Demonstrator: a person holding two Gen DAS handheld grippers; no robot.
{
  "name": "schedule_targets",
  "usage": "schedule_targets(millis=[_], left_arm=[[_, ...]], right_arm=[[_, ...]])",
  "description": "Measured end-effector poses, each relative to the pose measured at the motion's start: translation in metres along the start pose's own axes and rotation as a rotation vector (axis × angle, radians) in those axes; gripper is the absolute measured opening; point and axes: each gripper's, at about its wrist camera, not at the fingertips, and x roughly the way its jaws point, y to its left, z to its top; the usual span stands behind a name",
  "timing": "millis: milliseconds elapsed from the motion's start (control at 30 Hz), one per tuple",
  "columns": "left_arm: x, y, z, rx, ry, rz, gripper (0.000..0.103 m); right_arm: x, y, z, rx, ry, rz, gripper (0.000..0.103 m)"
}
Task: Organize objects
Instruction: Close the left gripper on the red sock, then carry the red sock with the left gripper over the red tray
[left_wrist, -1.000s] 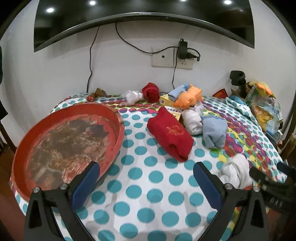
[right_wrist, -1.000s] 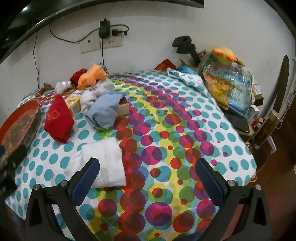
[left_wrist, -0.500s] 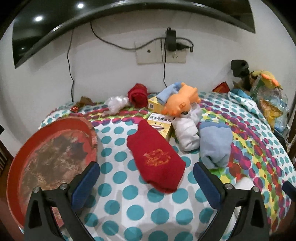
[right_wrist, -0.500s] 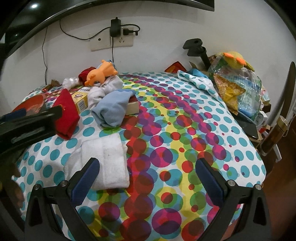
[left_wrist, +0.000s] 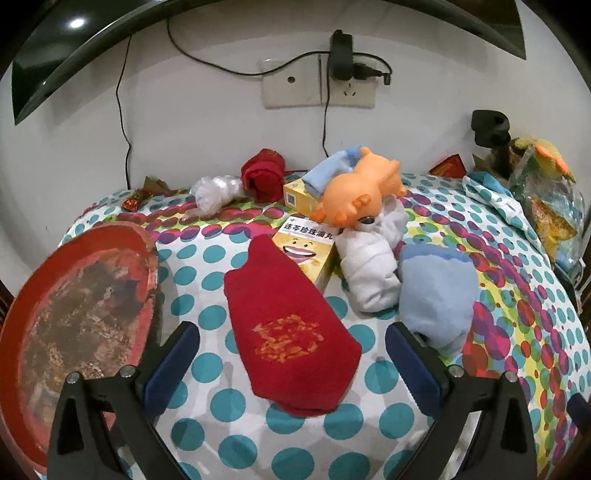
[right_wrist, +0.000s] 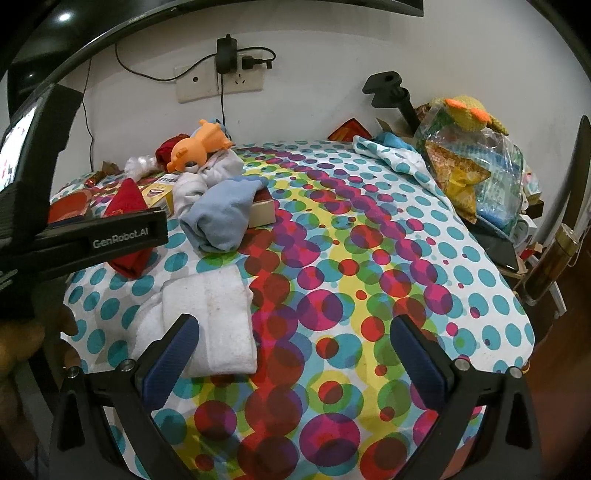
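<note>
polka-dot tablecloth (left_wrist: 207, 347) bears the red sock (left_wrist: 291, 328) flat between the wide-open, empty left gripper (left_wrist: 291, 365) fingers, whose far end touches the yellow box (left_wrist: 308, 254), so a careless pinch could snag cloth or nudge it, while the right gripper (right_wrist: 295, 358) gapes empty too.

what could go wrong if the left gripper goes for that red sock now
The left gripper is open around the near end of the red sock. The sock's far end lies against the yellow box, so a pull might drag the box along. The orange toy sits on top of the pile behind and could tumble if that box shifts. The red tray overhangs the table edge, so a careless swing toward it could tip it.
</note>
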Motion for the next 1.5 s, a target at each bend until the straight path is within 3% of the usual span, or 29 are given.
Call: schedule_targets(millis=[100, 200, 367, 867, 1200, 1500], left_arm=[[0.005, 0.007, -0.002, -0.032, 0.034, -0.026, 0.05], [0.004, 0.01, -0.003, -0.042, 0.04, -0.053, 0.049], [-0.004, 0.008, -0.004, -0.013, 0.025, -0.037, 0.038], [-0.049, 0.05, 0.01, -0.028, -0.08, 0.046, 0.036], [-0.052, 0.167, 0.02, -0.185, -0.062, 0.217, 0.036], [-0.054, 0.273, -0.001, -0.314, -0.01, 0.363, 0.036]], right_arm=[[0.001, -0.001, 0.0, 0.005, 0.003, 0.0, 0.103], [0.0, -0.001, -0.002, 0.005, 0.003, 0.0, 0.103], [0.001, -0.001, -0.002, 0.002, 0.004, -0.001, 0.103], [0.002, -0.001, -0.005, 0.002, 0.006, -0.002, 0.103], [0.003, 0.0, -0.006, 0.001, 0.005, 0.001, 0.103], [0.002, 0.0, -0.007, 0.002, 0.006, 0.001, 0.103]])
